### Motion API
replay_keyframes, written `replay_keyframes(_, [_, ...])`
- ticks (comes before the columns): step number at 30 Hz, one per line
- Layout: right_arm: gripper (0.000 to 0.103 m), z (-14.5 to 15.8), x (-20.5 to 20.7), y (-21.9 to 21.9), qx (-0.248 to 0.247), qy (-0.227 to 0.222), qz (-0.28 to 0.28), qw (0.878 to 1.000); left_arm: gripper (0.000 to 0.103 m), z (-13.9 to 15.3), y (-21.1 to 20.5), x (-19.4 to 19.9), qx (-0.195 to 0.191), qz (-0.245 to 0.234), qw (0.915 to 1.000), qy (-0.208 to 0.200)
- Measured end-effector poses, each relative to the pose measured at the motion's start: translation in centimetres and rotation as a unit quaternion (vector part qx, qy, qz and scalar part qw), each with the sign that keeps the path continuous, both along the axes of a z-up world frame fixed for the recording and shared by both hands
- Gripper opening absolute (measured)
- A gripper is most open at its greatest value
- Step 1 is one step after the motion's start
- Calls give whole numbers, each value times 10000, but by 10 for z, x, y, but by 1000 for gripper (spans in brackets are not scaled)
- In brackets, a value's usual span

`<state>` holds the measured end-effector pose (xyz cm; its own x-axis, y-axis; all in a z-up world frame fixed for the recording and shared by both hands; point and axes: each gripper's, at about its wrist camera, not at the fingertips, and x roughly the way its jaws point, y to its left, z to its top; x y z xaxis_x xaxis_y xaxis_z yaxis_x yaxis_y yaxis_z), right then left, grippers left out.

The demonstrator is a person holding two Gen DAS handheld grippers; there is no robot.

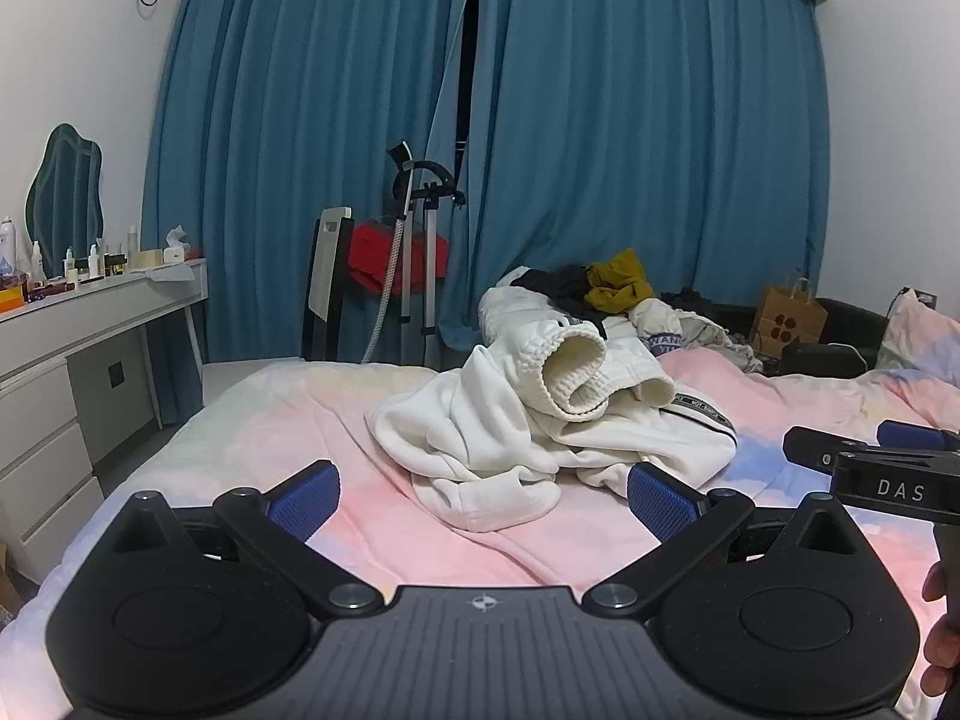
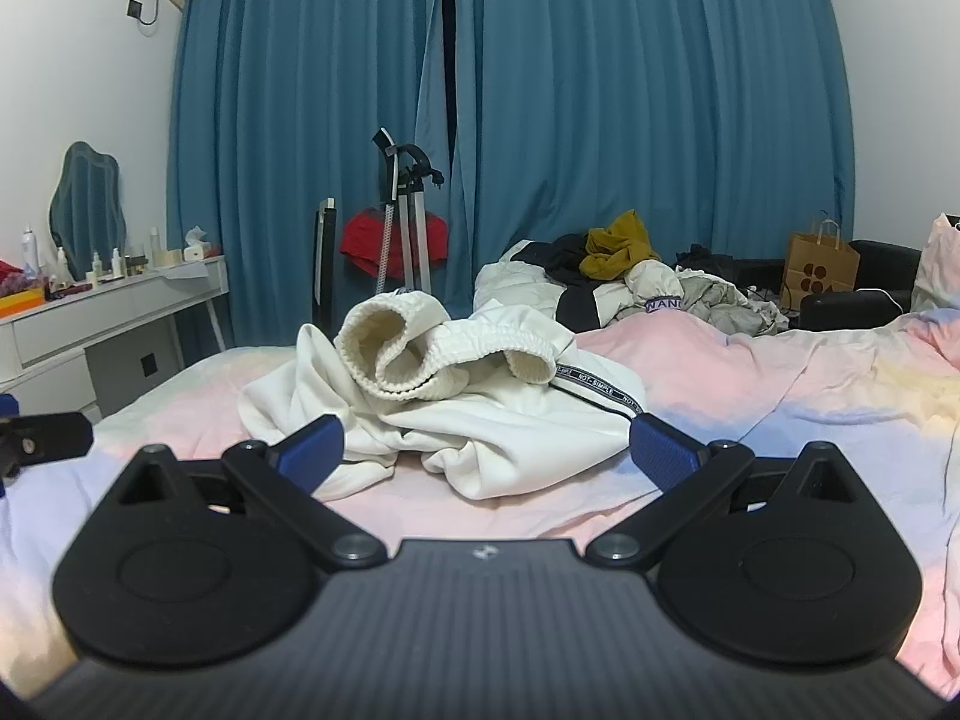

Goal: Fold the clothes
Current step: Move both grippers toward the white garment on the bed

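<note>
On the bed [image 1: 252, 420], mid-scene, white garment [image 1: 528, 420] lies crumpled, cuffs up; left gripper [image 1: 483, 495] and right gripper [image 2: 485, 447] hover near it, jaws spread wide, holding nothing; you should pinch edges or hems, not bunched middle, spread flat.

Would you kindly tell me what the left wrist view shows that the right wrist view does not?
Only the left wrist view shows the right tool marked DAS and part of a hand at its right edge. Only the right wrist view shows the left tool's fingers at its left edge. Both show the crumpled white garment on the pink bed, untouched, with both tools open.
</note>
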<state>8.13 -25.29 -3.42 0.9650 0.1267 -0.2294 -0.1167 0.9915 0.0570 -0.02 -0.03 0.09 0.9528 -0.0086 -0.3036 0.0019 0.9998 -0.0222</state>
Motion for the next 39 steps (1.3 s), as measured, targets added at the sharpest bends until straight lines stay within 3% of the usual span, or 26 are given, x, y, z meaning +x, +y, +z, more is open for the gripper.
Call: replay_keyframes(39, [103,1,1,-5,141,25,-115,9998,103,-13,-8,8,85,-96,9997,208])
